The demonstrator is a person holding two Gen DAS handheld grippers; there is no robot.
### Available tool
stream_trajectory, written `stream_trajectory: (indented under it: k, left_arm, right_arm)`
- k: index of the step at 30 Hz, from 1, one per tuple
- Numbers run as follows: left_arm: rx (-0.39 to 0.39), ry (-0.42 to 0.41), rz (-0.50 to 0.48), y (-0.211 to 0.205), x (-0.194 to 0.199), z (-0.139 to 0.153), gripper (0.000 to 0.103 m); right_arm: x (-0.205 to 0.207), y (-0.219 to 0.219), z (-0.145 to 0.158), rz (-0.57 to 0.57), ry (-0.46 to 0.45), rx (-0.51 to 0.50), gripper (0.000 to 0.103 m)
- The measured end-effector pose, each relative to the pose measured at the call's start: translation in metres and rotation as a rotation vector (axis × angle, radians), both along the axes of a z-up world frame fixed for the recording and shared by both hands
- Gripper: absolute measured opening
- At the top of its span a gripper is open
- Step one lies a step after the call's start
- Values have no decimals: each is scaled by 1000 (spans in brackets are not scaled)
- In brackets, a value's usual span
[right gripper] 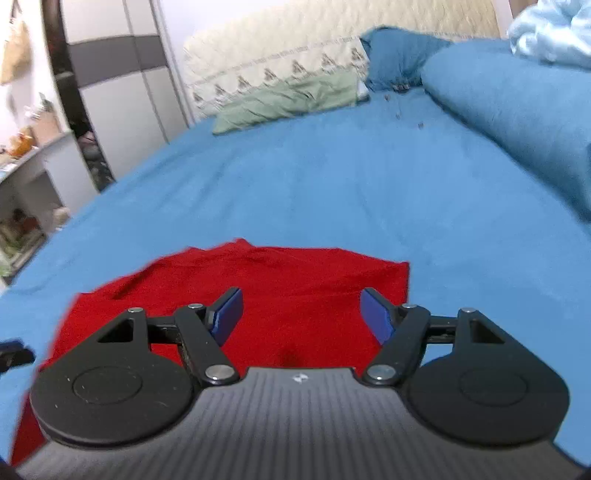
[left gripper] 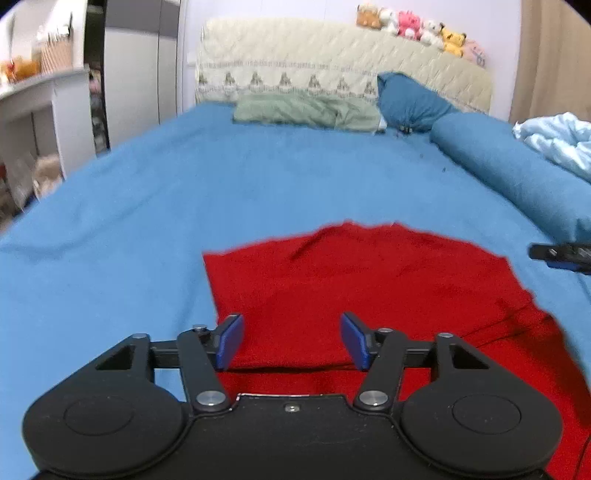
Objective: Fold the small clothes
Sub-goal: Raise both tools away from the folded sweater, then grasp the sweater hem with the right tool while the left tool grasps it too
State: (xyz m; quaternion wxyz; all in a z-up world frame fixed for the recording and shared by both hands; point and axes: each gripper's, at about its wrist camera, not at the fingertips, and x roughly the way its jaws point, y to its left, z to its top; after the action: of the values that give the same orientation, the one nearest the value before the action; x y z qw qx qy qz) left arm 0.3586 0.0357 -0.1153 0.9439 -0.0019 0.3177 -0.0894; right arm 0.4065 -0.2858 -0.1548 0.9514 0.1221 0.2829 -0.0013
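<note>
- Two tools here: the left hand-held gripper [left gripper: 291,341] and the right hand-held gripper [right gripper: 301,315], each with its two blue pads spread apart and nothing pinched between them.
- One red garment [left gripper: 369,288] lies flat on the bed [left gripper: 184,192], under both, partly folded with an edge running across it.
- At the headboard: one green pillow [left gripper: 306,110], one blue pillow [left gripper: 410,99], one blue bolster [left gripper: 509,166].
- Only the left view shows the row of about six plush toys [left gripper: 417,27]; the right view's headboard top is blurred.
</note>
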Motion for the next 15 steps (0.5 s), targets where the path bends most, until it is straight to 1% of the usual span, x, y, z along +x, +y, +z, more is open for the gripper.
stream_trajectory:
  k: [2, 3, 5, 6, 7, 8, 10, 12, 15]
  left_arm:
    - [9, -16, 4, 0, -21, 25, 70]
    - [12, -20, 5, 0, -31, 35, 71]
    - [15, -23, 3, 0, -55, 56, 77]
    - [13, -25, 3, 0, -70, 65, 80]
    - [10, -25, 2, 0, -80, 73, 90]
    - [6, -27, 6, 2, -93, 80, 96]
    - [-10, -27, 15, 3, -119, 89, 97]
    - [-19, -7, 11, 4, -142, 94, 97]
    - [-45, 24, 18, 15, -179, 92, 97]
  right_arm:
    - [-36, 2, 29, 20, -10, -7, 91]
    - [-55, 3, 43, 31, -13, -10, 97]
    - [-88, 4, 68, 38, -19, -14, 103]
    - [-108, 5, 82, 42, -27, -11, 103]
    - [-125, 6, 93, 48, -27, -9, 103]
    - [-139, 5, 103, 50, -28, -8, 103]
    - [-175, 6, 123, 62, -35, -11, 103]
    - [-208, 11, 137, 79, -31, -40, 103]
    - [-250, 15, 144, 103, -6, -36, 103]
